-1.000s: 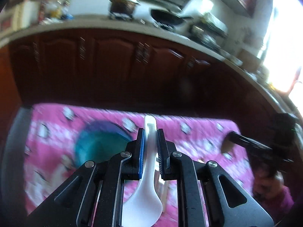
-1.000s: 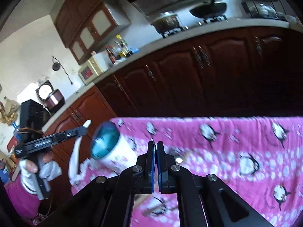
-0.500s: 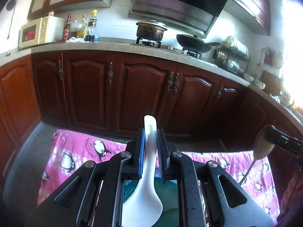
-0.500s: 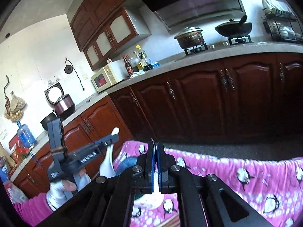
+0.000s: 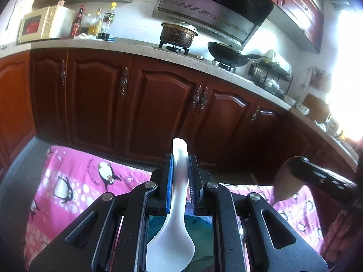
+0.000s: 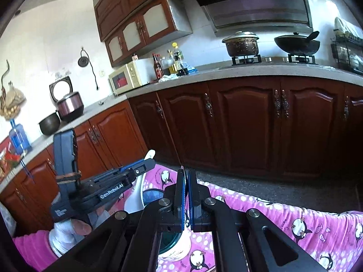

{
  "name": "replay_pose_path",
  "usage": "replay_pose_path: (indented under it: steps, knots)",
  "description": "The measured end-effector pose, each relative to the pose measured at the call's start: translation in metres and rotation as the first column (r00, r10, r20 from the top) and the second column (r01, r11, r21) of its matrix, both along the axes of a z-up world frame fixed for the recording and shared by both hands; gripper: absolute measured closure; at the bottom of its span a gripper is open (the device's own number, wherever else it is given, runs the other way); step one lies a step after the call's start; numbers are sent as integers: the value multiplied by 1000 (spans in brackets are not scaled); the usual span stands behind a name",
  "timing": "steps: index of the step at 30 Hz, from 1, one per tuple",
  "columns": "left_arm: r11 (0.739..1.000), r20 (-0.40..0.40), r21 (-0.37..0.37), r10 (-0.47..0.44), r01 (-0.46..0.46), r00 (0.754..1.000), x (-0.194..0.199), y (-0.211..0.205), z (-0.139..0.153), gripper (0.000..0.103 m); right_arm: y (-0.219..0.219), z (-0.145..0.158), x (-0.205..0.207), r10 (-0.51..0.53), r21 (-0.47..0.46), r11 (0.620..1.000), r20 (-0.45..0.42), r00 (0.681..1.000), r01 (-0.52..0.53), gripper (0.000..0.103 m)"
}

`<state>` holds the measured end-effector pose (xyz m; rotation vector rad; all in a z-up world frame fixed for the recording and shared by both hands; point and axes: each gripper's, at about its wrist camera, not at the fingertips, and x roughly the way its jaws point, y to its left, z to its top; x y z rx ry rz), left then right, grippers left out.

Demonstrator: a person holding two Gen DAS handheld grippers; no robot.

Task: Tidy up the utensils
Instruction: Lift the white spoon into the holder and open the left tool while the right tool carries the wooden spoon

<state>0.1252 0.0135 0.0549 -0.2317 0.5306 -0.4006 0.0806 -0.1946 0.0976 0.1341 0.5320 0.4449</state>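
Directly below gripped white spoon (image 5: 172, 235), teal-lined cup (image 5: 202, 233).

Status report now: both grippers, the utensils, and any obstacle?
Left gripper shut on white rice paddle, over teal-lined cup. Right gripper shut on wooden spoon. No visible obstacle.

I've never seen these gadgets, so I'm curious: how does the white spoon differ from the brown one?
The white spoon looks like pale plastic; the brown spoon looks wooden. The white spoon is clamped by its handle in the left gripper, blade toward the camera; the brown spoon's bowl shows at the right gripper's tip. Both are held above the pink cloth.
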Motion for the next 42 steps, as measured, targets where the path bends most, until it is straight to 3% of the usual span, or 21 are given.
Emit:
replay_pose_path:
  steps: [6, 10, 15, 20, 32, 42]
  knots:
    - [999, -15, -47, 15, -16, 1000, -16, -5, 1, 92, -7, 0, 1, -10, 1, 1000, 6, 1000, 10, 101]
    - [996, -10, -58, 66, -66, 998, -27, -10, -2, 92, -18, 8, -6, -41, -30, 999, 42, 998, 43, 101]
    - [990, -8, -72, 121, -121, 993, -34, -19, -12, 92, -35, 16, -6, -78, 3, 997, 48, 996, 78, 101]
    - [986, 65, -29, 165, -163, 984, -41, -29, -18, 92, -34, 16, -5, -82, 7, 997, 51, 995, 82, 101]
    - [993, 68, 14, 117, -118, 991, -60, -31, -31, 92, -32, 11, 1, -77, 1, 997, 39, 996, 77, 101]
    - [997, -15, 23, 77, -77, 997, -85, -28, -46, 92, -4, -2, 14, -72, -73, 994, 55, 996, 76, 101]
